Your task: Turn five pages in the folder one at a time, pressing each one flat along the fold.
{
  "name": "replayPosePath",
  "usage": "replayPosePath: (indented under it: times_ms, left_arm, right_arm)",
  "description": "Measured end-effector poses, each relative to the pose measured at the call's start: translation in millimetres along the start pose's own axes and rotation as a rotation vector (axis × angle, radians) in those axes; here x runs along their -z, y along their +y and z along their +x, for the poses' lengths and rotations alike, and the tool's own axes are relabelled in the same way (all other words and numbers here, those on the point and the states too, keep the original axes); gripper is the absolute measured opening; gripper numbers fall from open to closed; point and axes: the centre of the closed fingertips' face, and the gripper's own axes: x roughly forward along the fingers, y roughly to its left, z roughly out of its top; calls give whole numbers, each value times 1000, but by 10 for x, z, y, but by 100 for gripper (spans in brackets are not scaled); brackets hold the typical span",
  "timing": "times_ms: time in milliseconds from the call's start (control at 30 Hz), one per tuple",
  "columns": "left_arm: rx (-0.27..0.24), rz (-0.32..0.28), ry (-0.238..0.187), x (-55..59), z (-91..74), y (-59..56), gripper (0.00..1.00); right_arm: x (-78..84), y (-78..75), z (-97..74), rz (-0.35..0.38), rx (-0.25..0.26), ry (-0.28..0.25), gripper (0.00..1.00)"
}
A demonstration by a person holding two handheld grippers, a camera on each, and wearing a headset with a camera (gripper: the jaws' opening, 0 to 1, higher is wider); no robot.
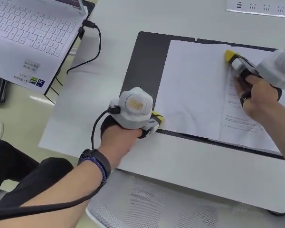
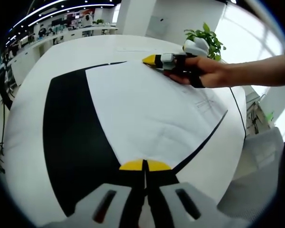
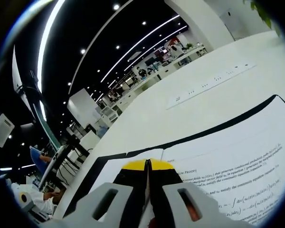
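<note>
Folder [image 1: 145, 61] lies open and flat on the white table [image 1: 190, 166], black cover showing on its left side. Inside it: a turned page [image 1: 194, 85], blank side up and slightly rippled, on the left half; a printed page [image 1: 244, 126] on the right half. The fold [image 1: 222, 99] between them runs roughly away from the person, near edge to far edge. The right gripper [image 1: 229, 56] is the nearer one to it: its yellow tips sit at the far end of the fold, pointing across toward the blank sheet. In the right gripper view its jaws are pressed together with nothing between them. The left gripper [image 1: 154, 121] is well apart from the fold, at the near-left corner of the blank page, tips touching the sheet's near edge. Its jaws are also closed tip to tip; can't tell if any paper edge is caught there. My read: the pressing stroke falls to the right gripper, dragging along the fold's long axis toward the person, left just pinning the corner. Laptop [image 1: 28, 28] sits off to the far left, clear of the work.
</note>
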Motion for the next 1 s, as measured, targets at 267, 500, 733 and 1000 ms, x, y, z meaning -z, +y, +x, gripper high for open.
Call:
replayPosePath:
  times_ms: [267,500,733,1000]
  left_arm:
    - [4,6,1,-5,-1,-6,0]
    - [1,12,1,-5,-3,-1,0]
    - [-18,28,17,-3,0,-7,0]
    - [-39,25,28,-4,-4,7,0]
  right_arm:
    - [-90,25,102,-6,24,2,0]
    - [-88,71,74,-24,25,5,0]
    - [7,210,-76,-56,-5,14,0]
    - [154,300,-262,-88,-28,27,0]
